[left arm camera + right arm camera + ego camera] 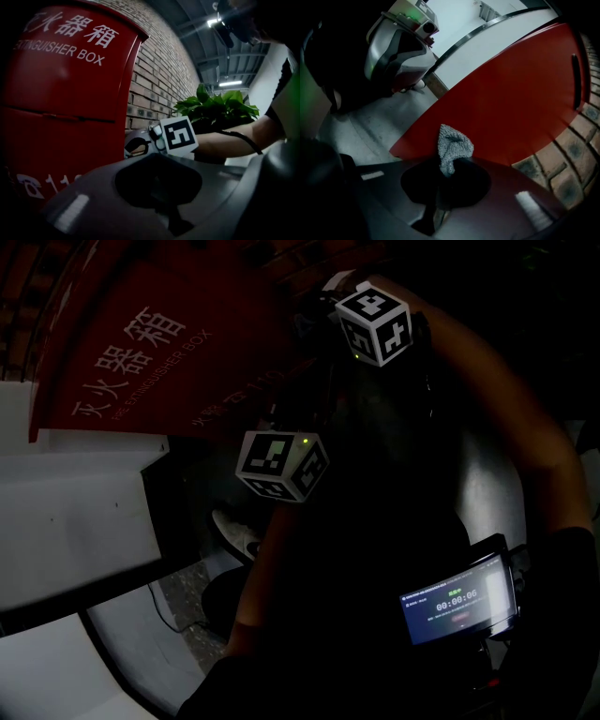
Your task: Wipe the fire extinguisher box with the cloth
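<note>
Currently, cloth (452, 147), judged soft and light, is clamped by a bunched end in right tongs (449, 171) beside the fire extinguisher box (511, 103); left tongs (161, 187) are closed, empty.

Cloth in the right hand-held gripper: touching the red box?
Cannot tell. The right gripper view shows the cloth overlapping the red box, neither contact nor gap plain.
</note>
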Motion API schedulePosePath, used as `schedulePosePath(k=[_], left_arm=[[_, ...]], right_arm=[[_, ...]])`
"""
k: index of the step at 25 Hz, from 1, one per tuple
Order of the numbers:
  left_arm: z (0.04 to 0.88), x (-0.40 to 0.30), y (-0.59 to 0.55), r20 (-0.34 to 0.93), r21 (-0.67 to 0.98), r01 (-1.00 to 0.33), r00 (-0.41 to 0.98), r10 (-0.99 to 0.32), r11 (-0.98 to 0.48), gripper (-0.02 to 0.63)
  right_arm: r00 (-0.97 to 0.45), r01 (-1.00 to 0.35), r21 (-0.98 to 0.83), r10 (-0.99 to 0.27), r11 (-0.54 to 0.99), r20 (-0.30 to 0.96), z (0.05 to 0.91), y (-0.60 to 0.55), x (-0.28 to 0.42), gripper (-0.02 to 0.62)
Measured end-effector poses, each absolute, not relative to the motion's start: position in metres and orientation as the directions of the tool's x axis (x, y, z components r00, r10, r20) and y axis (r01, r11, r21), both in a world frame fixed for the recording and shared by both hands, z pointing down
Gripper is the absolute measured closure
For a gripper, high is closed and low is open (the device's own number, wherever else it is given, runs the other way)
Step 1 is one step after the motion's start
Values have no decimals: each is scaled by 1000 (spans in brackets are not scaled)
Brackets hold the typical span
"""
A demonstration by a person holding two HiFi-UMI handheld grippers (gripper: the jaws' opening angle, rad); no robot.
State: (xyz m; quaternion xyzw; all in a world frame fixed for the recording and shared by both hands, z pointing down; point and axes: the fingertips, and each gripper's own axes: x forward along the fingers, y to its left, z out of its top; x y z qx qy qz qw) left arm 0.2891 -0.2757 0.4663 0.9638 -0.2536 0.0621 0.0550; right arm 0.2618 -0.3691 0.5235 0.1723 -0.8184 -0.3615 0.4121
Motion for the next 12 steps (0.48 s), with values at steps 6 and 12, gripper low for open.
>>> schedulePosePath(k=[6,12], left_arm=[[488,285,-276,151,94,-502,861,-486,-860,603],[525,281,-276,197,83,-521,844,-498,-850,603]], right_arm=[[-566,73,692,-542,718,621,572,-363,261,569],[-564,69,652,-509,755,650,605,-357,260,569]])
